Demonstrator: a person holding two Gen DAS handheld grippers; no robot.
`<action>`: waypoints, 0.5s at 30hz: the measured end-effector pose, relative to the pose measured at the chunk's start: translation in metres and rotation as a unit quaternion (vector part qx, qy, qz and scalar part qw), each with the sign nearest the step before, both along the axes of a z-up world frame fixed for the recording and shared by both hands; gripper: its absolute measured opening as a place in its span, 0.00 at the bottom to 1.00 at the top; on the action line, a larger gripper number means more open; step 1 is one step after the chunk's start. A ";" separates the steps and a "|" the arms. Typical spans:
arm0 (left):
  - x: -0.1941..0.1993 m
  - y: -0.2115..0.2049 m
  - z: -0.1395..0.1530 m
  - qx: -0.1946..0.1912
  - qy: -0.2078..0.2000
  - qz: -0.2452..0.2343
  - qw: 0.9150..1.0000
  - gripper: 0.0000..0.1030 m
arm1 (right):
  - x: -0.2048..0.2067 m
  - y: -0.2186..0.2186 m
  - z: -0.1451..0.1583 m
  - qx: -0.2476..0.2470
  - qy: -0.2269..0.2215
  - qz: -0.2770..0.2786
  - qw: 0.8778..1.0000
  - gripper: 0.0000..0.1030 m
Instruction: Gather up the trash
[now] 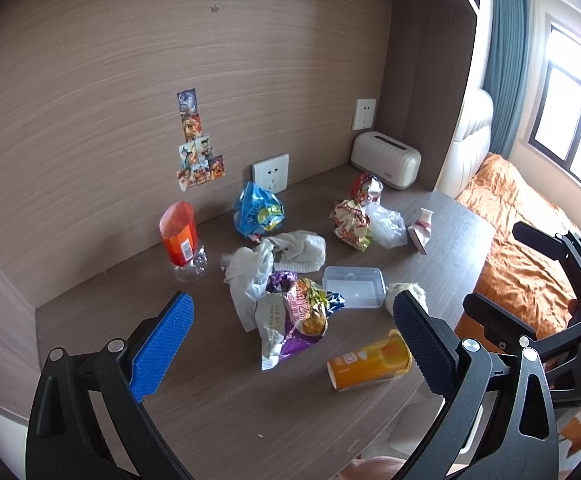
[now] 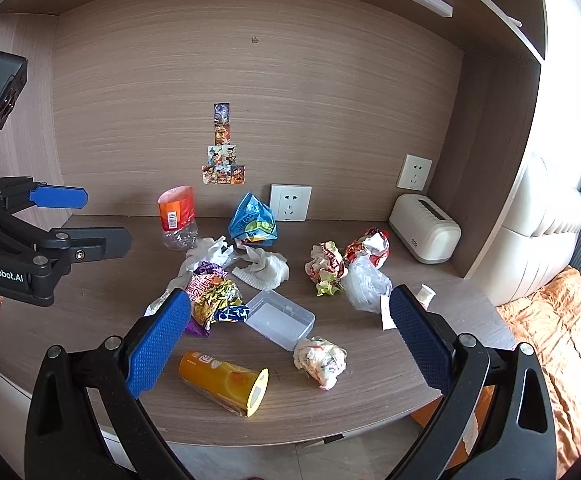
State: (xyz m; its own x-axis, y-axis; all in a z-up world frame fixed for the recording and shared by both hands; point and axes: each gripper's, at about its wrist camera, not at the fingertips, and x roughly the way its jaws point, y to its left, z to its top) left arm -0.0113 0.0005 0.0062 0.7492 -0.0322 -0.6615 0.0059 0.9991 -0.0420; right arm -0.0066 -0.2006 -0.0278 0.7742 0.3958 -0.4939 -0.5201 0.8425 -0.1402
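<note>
Looking through the left wrist view, I hold my left claw [image 1: 290,344] spread wide and empty above the wood-grain desk [image 1: 218,412]. Between its blue pads lie the crumpled silver-and-purple snack bag [image 1: 290,324] and, nearer the front edge, the orange cylindrical paper cup on its side [image 1: 370,364]. Behind sit a clear rectangular plastic box [image 1: 353,286], apparently empty with its lid on, a cut orange-labelled plastic bottle [image 1: 180,240], a crumpled blue plastic bag [image 1: 259,210] and white tissues [image 1: 286,252]. No bin is visible.

In the right wrist view, my right claw [image 2: 290,344] is likewise spread, holding nothing. A crumpled white paper ball [image 2: 321,360] lies just beside the box, with the cup's open mouth facing right; I cannot see anything inside.

Risks, as I judge them: the cup could roll off the front edge if nudged, and the slick wrappers could slip from the pads.
</note>
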 end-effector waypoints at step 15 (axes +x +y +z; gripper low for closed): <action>0.003 0.006 -0.005 0.000 0.000 0.007 1.000 0.95 | 0.004 0.000 -0.002 -0.003 -0.004 -0.006 1.000 0.96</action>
